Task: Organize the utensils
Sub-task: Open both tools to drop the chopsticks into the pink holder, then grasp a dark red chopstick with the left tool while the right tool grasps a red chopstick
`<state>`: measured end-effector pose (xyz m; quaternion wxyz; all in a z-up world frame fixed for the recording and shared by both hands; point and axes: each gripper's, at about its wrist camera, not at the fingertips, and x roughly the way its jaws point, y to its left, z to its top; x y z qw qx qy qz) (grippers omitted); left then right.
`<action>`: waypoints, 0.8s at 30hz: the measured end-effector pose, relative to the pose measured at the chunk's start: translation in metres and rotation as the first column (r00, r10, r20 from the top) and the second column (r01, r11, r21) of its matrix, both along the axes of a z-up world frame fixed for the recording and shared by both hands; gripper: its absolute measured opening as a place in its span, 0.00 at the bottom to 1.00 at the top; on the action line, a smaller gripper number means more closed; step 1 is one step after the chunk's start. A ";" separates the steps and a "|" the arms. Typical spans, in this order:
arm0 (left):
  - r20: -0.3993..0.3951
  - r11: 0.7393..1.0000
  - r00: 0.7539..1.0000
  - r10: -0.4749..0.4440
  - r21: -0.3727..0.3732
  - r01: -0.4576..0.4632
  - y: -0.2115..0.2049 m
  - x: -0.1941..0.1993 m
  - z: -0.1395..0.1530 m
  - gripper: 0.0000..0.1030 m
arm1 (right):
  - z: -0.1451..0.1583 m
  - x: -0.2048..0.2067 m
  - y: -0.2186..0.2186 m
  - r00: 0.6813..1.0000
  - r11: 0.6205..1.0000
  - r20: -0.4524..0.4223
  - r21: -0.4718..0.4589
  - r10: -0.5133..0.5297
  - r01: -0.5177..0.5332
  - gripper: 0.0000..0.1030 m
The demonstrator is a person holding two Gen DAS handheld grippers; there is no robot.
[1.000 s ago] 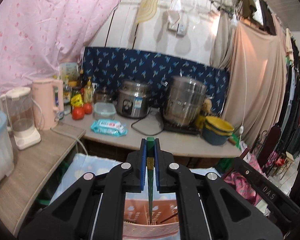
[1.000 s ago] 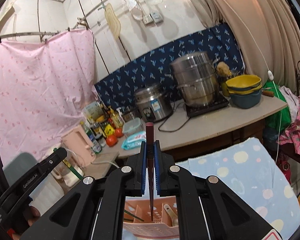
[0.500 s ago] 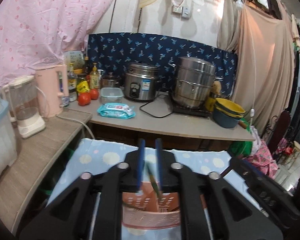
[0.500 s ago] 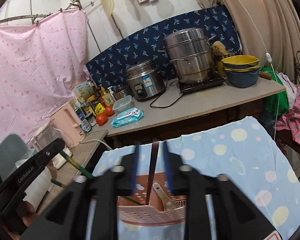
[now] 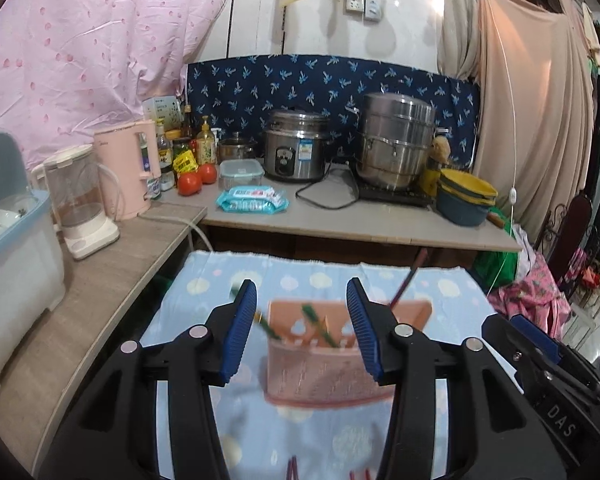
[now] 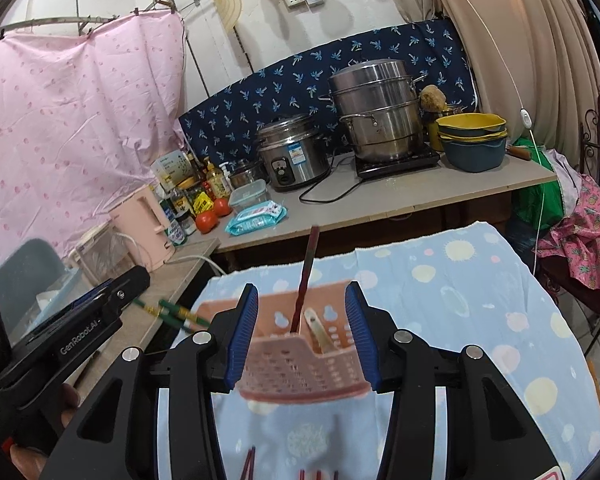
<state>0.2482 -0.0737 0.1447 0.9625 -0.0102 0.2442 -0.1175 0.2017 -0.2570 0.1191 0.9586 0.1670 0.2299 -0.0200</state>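
Note:
A pink slotted utensil basket (image 5: 319,364) stands on the blue spotted cloth (image 5: 204,280). My left gripper (image 5: 301,328) hovers just in front of it, its jaws opening, with nothing pressed between the pads. Green chopsticks (image 5: 315,324) lean inside the basket. A dark red chopstick (image 5: 407,284) leans out at its right end. In the right wrist view my right gripper (image 6: 300,336) stands open before the basket (image 6: 300,372). There the red chopstick (image 6: 305,276) stands upright beside a cream spoon (image 6: 317,330), clear of the pads. Green chopsticks (image 6: 176,312) stick out to the left.
Red chopsticks (image 6: 248,464) lie on the cloth near the bottom edge. A wooden side shelf (image 5: 100,280) holds a blender (image 5: 80,204) and a pink kettle (image 5: 126,172). The back counter (image 5: 339,224) carries a rice cooker (image 5: 296,152), a steamer pot (image 5: 395,140) and stacked bowls (image 5: 465,200).
Both grippers were shut, left on a green chopstick, right on a dark red one. Both have opened and let go; the chopsticks now stand in the basket. Both hands dropped lower.

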 end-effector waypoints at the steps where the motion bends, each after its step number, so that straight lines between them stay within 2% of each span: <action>1: -0.005 1.000 1.000 -0.001 0.005 0.001 0.002 -0.007 -0.004 0.43 | -0.003 -0.007 0.003 1.000 1.000 -0.005 -0.009 0.003 -0.003 0.43; 5: -0.045 1.000 0.999 -0.003 0.024 0.004 0.011 -0.029 -0.023 0.43 | -0.016 -0.037 0.011 1.000 0.999 -0.027 -0.041 0.002 -0.003 0.43; 12: -0.134 0.999 0.991 0.002 0.046 0.004 0.031 -0.074 -0.069 0.43 | -0.060 -0.092 0.025 0.992 0.996 -0.129 -0.085 -0.015 0.004 0.43; 17: -0.178 0.996 0.984 0.019 0.090 -0.003 0.040 -0.108 -0.103 0.43 | -0.093 -0.125 0.030 0.978 0.997 -0.209 -0.072 -0.014 -0.001 0.43; 24: -0.275 0.994 0.961 0.023 0.110 0.007 0.056 -0.144 -0.146 0.43 | -0.128 -0.160 0.041 0.957 0.997 -0.290 -0.076 -0.015 -0.008 0.43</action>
